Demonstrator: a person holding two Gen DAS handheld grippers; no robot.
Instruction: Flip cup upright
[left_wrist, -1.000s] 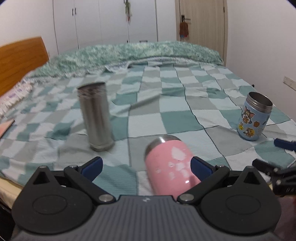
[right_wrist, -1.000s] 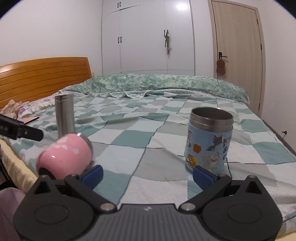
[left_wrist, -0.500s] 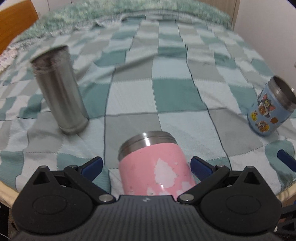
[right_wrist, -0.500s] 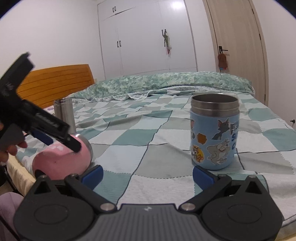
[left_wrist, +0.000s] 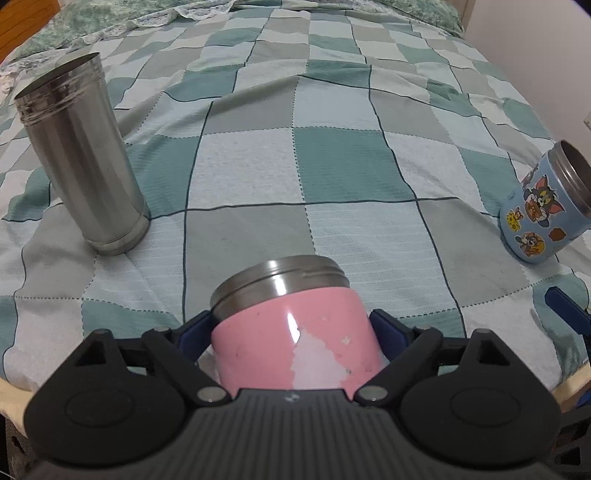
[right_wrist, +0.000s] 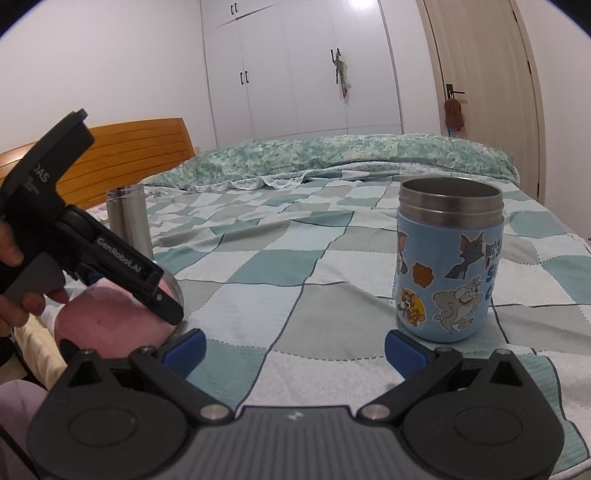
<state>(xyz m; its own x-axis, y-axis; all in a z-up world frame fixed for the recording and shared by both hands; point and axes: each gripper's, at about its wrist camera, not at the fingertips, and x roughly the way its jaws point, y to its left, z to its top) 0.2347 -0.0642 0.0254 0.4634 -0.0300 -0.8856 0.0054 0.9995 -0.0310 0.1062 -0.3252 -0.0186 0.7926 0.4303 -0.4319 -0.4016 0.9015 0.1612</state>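
1. The pink cup's (left_wrist: 295, 336) base is hidden behind the left gripper's (left_wrist: 293, 328) body, and the blue pads are largely covered by its sides.
2. In the right wrist view, the pink cup (right_wrist: 110, 317) is partly covered by the left gripper (right_wrist: 162, 306) and slightly blurred.
3. The blue cartoon cup (left_wrist: 543, 218) is cut by the left view's right edge.
4. The steel tumbler's (right_wrist: 129, 221) lower part is hidden behind the left gripper.
5. The person's hand (right_wrist: 14, 284) runs off the frame's left edge.

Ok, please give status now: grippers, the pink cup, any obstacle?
Left gripper shut on pink cup, lying sideways. Right gripper open, empty. Nothing blocking.
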